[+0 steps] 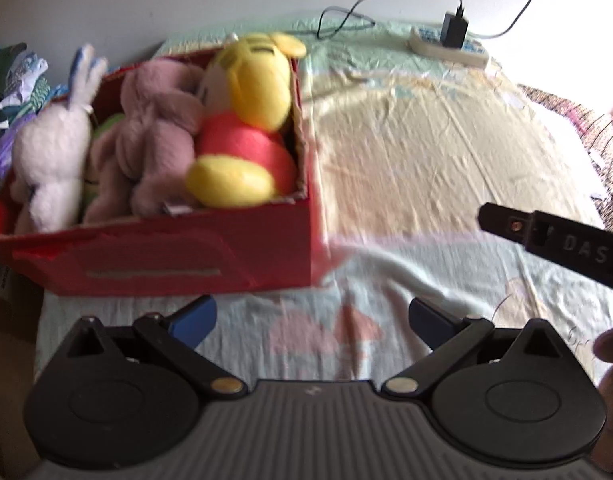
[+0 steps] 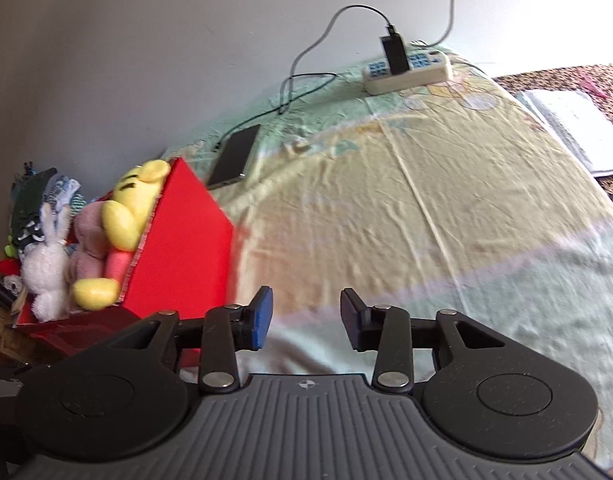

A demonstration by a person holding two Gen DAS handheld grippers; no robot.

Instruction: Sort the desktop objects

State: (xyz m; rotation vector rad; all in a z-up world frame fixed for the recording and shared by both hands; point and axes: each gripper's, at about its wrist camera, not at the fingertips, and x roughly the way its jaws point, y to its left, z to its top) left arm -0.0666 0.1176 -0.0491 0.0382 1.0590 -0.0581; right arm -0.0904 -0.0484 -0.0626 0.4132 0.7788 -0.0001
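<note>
- The red cardboard box [image 1: 194, 248] sits at about ten o'clock in the left wrist view, on the sheet-covered counter [image 1: 426, 152].
- Three plush toys lie packed inside it: a white bunny [image 1: 54, 148], a pink plush [image 1: 154, 132] and a yellow bear in a red shirt [image 1: 242, 120].
- The left gripper [image 1: 312, 320] hovers just in front of the box, its blue-padded fingers [image 1: 196, 320] spread wide and empty.
- The right gripper [image 2: 306, 318] is also empty, fingers moderately apart, over bare sheet with the box at its nine o'clock.
- No loose toy shows on the sheet in either view, so the sorting looks essentially finished.
- What remains out is a smartphone [image 2: 234, 156] at eleven o'clock behind the box, on a cable, and a white power strip [image 2: 408, 72] with a black charger [image 2: 394, 54] near one o'clock.
- Whether those belong to the task I cannot tell; they look like fixtures, not clutter.
</note>
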